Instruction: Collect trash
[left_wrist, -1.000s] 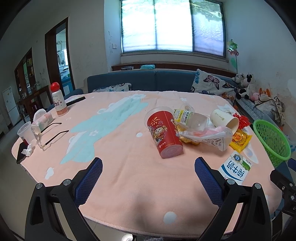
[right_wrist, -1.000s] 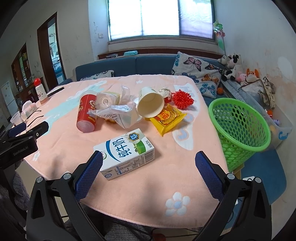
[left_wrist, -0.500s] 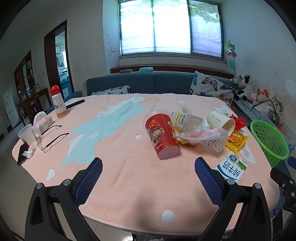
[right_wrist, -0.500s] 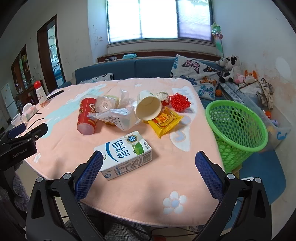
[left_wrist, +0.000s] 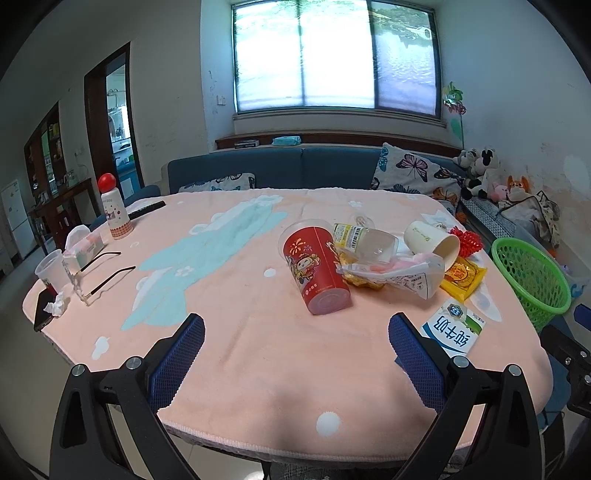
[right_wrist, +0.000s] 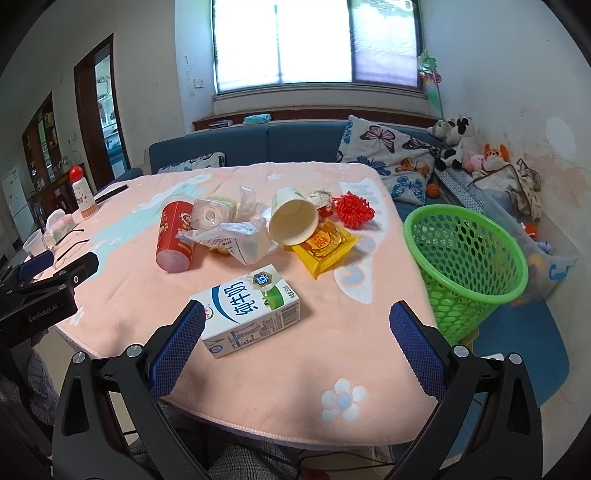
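Trash lies in a heap on the pink table cloth: a red cup (left_wrist: 317, 273) on its side, a clear plastic bottle (left_wrist: 365, 240), a crumpled plastic bag (left_wrist: 402, 271), a paper cup (right_wrist: 293, 221), a yellow snack packet (right_wrist: 325, 245), a red mesh ball (right_wrist: 354, 210) and a milk carton (right_wrist: 251, 310). A green basket (right_wrist: 465, 258) stands off the table's right edge. My left gripper (left_wrist: 295, 354) is open and empty, short of the red cup. My right gripper (right_wrist: 297, 339) is open, just short of the milk carton.
On the table's left side stand a white bottle with a red cap (left_wrist: 114, 214), a tissue pack (left_wrist: 83, 243), glasses (left_wrist: 99, 273), a clear cup (left_wrist: 51, 269) and a phone (left_wrist: 42, 310). A blue sofa (left_wrist: 295, 170) runs behind the table.
Both grippers have drawn back and risen a little from the table, so the trash looks smaller and farther. Nothing on the table has moved.
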